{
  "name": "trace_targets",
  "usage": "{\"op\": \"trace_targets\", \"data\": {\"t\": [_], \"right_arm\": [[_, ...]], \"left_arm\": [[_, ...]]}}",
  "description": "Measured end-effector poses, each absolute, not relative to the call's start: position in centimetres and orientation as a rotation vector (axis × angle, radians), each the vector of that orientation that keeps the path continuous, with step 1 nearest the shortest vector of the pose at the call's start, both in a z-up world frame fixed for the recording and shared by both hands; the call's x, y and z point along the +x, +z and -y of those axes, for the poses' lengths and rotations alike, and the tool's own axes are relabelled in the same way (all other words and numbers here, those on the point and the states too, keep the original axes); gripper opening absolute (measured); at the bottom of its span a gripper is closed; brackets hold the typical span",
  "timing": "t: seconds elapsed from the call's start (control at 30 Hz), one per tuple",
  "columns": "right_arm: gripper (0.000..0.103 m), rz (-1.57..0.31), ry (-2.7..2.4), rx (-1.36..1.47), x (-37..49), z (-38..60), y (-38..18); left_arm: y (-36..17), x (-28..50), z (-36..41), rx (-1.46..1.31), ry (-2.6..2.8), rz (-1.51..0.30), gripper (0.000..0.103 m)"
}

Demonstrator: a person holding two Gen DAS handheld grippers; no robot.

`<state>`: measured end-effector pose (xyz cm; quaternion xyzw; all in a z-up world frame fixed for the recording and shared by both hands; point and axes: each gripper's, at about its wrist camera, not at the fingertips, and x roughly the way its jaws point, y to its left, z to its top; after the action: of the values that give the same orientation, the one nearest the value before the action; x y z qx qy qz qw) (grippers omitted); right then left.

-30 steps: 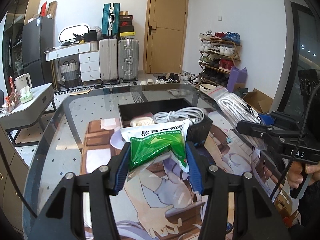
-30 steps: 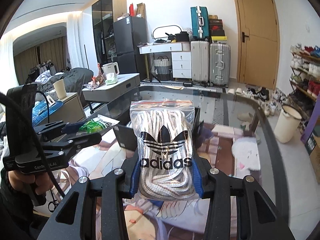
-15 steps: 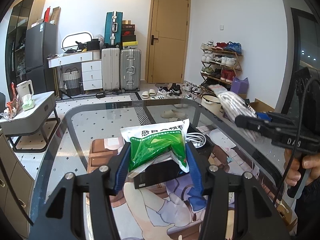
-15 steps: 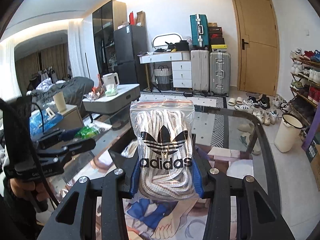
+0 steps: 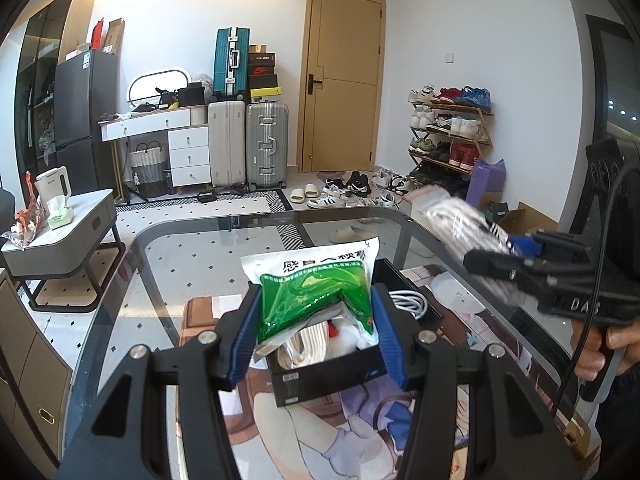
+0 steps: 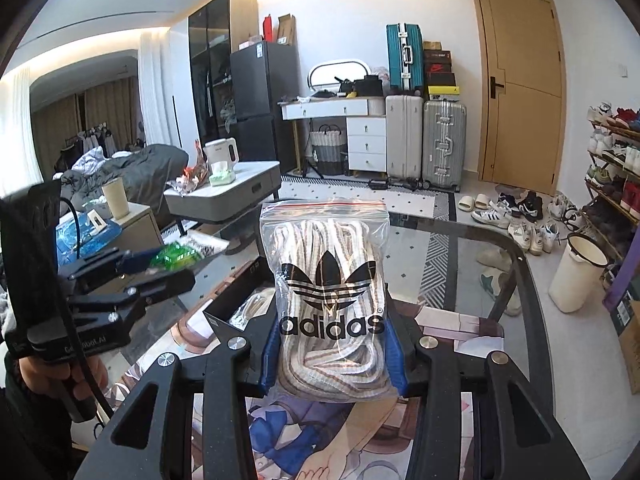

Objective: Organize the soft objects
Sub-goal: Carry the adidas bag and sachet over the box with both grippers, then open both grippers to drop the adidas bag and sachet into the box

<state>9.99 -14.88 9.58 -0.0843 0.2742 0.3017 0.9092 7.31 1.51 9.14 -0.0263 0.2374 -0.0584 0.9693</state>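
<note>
Two gripped bags above one black box

The left gripper [image 5: 314, 322] clamps a green pouch [image 5: 314, 300], hiding much of the black box [image 5: 328, 372]; the right gripper [image 6: 332, 348] clenches one lace bag [image 6: 330, 300].

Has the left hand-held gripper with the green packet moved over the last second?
Yes. The left hand-held gripper and green packet advanced over the black box.

Each hand-held gripper is matte black: the left hand-held gripper [image 5: 316, 332] and the right hand-held gripper [image 6: 332, 344] both carry 2 fingers with ribbed blue pads [image 5: 244, 340], silver screw heads and slotted arms. A black cable trails past bare-skinned fingers [image 5: 600, 348] behind.
</note>
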Motion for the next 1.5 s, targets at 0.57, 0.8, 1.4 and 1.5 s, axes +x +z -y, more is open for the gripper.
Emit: {"op": "trace_targets", "data": {"t": [0.57,0.8,1.4,1.5], "right_arm": [[0.043,-0.700,0.621,-0.268,15.9,9.5,6.3],[0.043,-0.759,0.600,-0.328,18.2,7.3,4.5],[0.043,-0.883,0.605,-0.484,20.4,4.0,1.3],[0.043,-0.889,0.611,-0.492,20.7,4.0,1.0]], "left_arm": [[5.9,12.5,-2.2,-0.051,-0.065,-0.545,0.052],[4.2,14.2,-2.2,-0.044,-0.060,-0.574,0.052],[2.7,15.6,-1.1,0.007,-0.046,-0.601,0.053],[2.6,15.5,-1.1,0.004,-0.048,-0.603,0.053]]}}
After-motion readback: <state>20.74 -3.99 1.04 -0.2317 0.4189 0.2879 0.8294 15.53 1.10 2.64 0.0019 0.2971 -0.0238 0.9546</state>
